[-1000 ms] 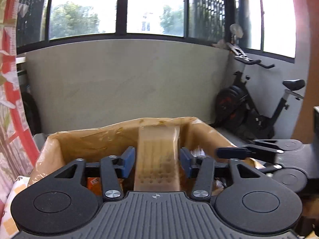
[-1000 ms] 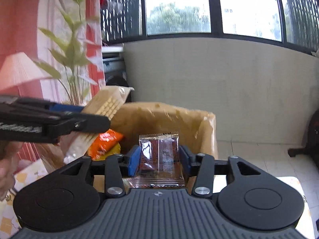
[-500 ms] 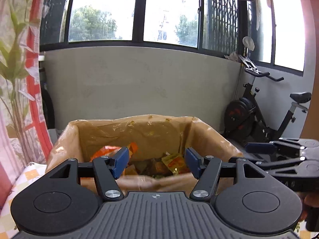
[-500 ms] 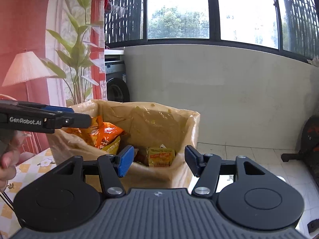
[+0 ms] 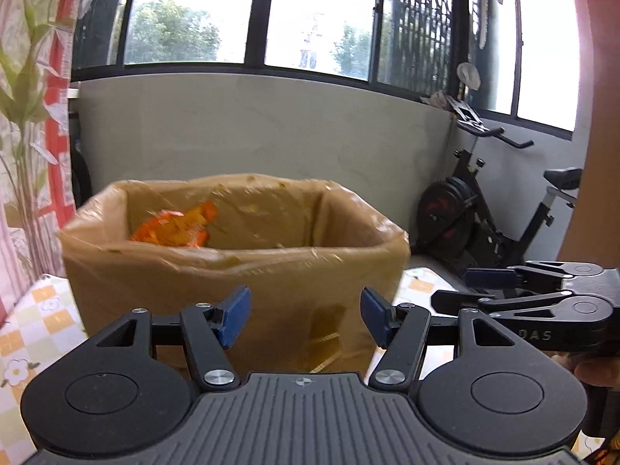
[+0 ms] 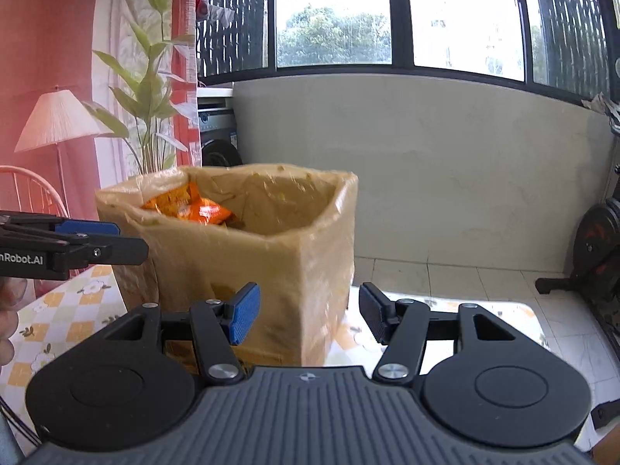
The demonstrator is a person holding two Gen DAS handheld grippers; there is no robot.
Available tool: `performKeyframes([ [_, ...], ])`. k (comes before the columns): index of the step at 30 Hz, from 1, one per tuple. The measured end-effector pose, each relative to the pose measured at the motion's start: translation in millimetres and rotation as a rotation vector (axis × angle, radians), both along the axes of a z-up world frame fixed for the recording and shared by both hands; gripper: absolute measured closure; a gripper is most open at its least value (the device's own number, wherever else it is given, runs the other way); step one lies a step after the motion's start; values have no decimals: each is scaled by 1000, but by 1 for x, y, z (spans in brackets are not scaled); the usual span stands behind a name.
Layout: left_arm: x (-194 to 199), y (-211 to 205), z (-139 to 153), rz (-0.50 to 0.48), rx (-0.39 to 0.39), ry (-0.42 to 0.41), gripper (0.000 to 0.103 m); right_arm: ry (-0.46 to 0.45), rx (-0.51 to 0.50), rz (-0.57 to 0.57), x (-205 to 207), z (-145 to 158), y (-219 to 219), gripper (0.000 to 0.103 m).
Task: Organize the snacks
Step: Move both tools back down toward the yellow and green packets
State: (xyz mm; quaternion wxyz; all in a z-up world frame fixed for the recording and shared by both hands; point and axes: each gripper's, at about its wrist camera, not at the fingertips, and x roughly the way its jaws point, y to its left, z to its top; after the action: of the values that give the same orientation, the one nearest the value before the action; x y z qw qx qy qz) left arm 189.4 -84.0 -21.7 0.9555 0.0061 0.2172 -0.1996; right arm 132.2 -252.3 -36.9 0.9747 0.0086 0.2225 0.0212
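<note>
Both grippers are now empty and pulled back from the box (image 5: pixel 232 271). A second ago the left gripper (image 5: pixel 302 317) pinched a pale biscuit pack and the right gripper (image 6: pixel 306 316) a clear dark-filled packet, both over the box opening. Half a second ago the fingers were already spread with nothing between them, and loose packets showed on the box floor. Now the fingers on both sides stand wide open, and the view sits lower and further out, facing the box's front wall.

Judgement: both snacks were let go into the box, so this drop-off pair looks done. Next step is likely to fetch more snacks, though none loose show on the surface in either view.

Snacks now: an orange bag (image 5: pixel 174 228) leans against the inner left wall of the box, its top visible above the rim. The released packs are hidden below the rim from here.

The box is brown cardboard wrapped in shiny film, open-topped, standing on the surface (image 5: pixel 35 321), which wears a checked yellow-and-white cloth with flower prints.

Room: grey half-wall under wide windows with trees outside, exercise bike (image 5: pixel 496 209) on the right, leafy plant (image 6: pixel 151 89), floor lamp (image 6: pixel 58 124), washing machine (image 6: pixel 217 131) behind red curtain, tiled floor.
</note>
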Motion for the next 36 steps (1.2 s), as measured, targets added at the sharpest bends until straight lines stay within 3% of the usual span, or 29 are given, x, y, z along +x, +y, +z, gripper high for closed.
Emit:
performKeyframes([
  [23,24,-18,-76,-39,49,143,40,124,46,-37,-8,-73,-37,43],
  [36,32,-22,-111,-84,57,225,42,212,-24,-43,-21,-116,-61,43],
])
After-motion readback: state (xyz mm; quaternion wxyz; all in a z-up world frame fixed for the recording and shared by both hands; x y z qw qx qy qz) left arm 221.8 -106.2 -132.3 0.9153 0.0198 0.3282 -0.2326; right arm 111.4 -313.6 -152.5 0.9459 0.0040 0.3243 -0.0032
